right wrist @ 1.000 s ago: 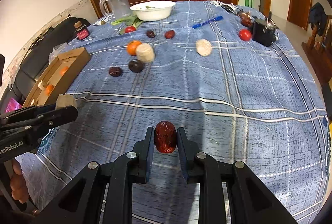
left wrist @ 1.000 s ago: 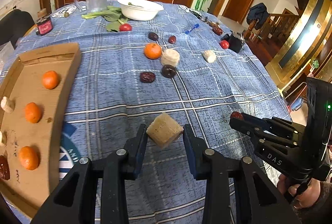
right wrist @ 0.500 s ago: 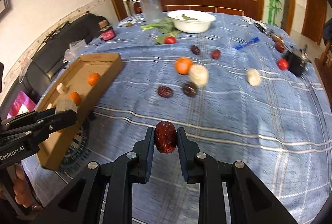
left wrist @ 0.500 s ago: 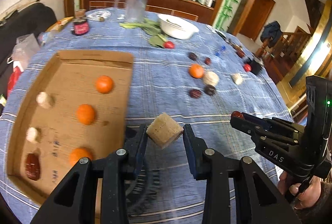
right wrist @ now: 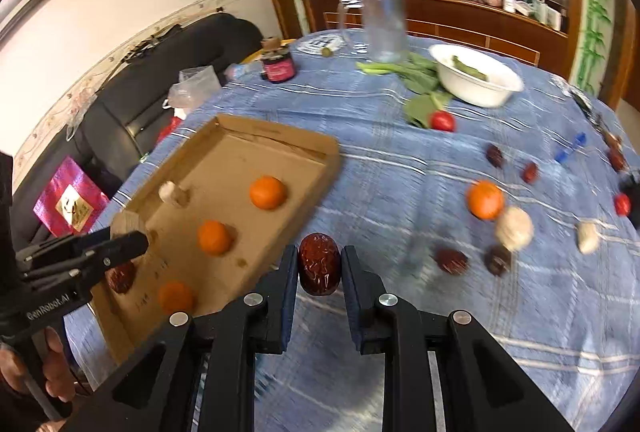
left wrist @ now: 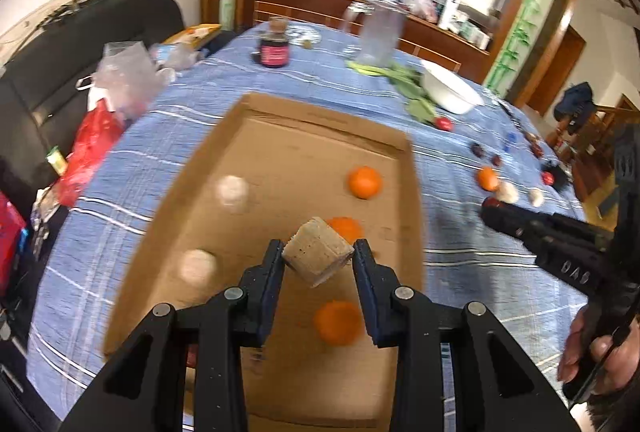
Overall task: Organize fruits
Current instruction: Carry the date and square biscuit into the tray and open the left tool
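My left gripper [left wrist: 318,259] is shut on a tan cube-shaped piece [left wrist: 318,257] and holds it above the cardboard tray [left wrist: 280,112]. The tray [right wrist: 280,136] holds three oranges [left wrist: 364,182], two pale lumps [left wrist: 232,190] and a red date [right wrist: 120,276]. My right gripper [right wrist: 319,266] is shut on a dark red date [right wrist: 319,264], just right of the tray's near edge, above the blue cloth. On the cloth lie an orange [right wrist: 485,199], pale lumps [right wrist: 514,228] and dark dates [right wrist: 451,260].
A white bowl [right wrist: 476,78], green leaves [right wrist: 416,72], a clear jug [right wrist: 384,24], a dark jar [right wrist: 277,66] and red tomatoes [right wrist: 442,121] stand at the table's far side. A black sofa [right wrist: 160,72] with bags lies to the left.
Both grippers have swung left toward the tray. The left gripper with the cube now hangs over the tray; the right gripper with the date has come up beside it.
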